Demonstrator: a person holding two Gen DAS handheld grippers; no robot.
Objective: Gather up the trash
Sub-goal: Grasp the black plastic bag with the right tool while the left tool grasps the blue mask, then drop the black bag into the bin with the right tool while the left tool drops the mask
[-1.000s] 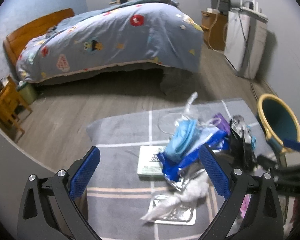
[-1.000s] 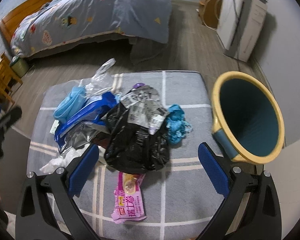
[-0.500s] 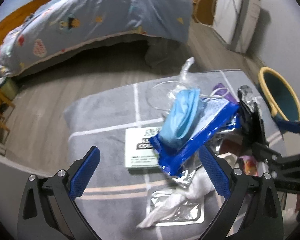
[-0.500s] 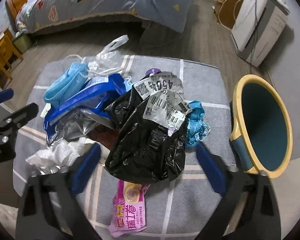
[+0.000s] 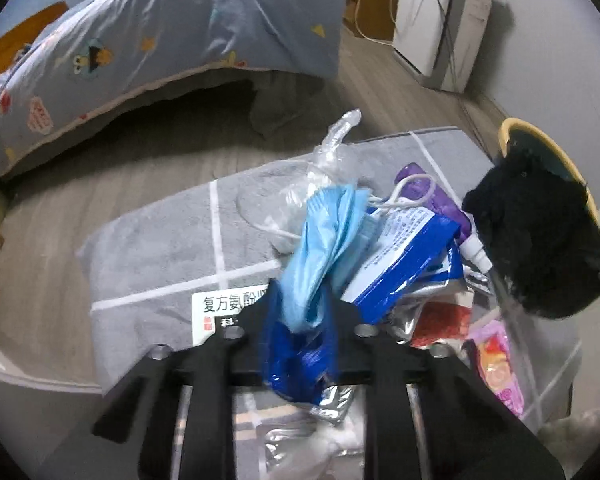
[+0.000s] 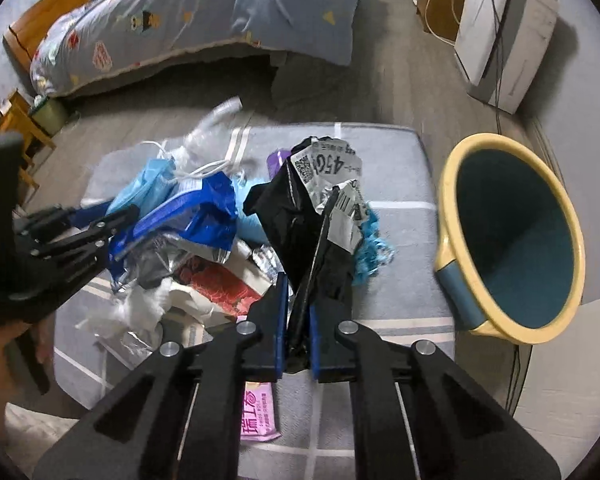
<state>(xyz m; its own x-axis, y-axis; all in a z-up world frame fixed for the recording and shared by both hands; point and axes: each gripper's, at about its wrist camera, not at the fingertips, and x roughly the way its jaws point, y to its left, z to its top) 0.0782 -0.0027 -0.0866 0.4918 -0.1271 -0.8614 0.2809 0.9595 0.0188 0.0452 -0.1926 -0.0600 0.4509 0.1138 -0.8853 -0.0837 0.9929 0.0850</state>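
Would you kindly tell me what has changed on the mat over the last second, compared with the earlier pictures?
Both grippers stood open a second ago. The right gripper has now shut on the black plastic bag, pulling it up into a peak. The left gripper dropped onto the pile, and its jaws are closing on the blue foil wrapper beneath the light-blue face mask. The bin, pink snack packet and grey mat stayed put.

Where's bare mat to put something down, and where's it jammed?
Free: the grey mat strip between the black bag and the bin; also the far-left corner behind the white box, left of the mask. Jammed: mat centre, where blue pouch, foil and tissue pile up around both grippers.
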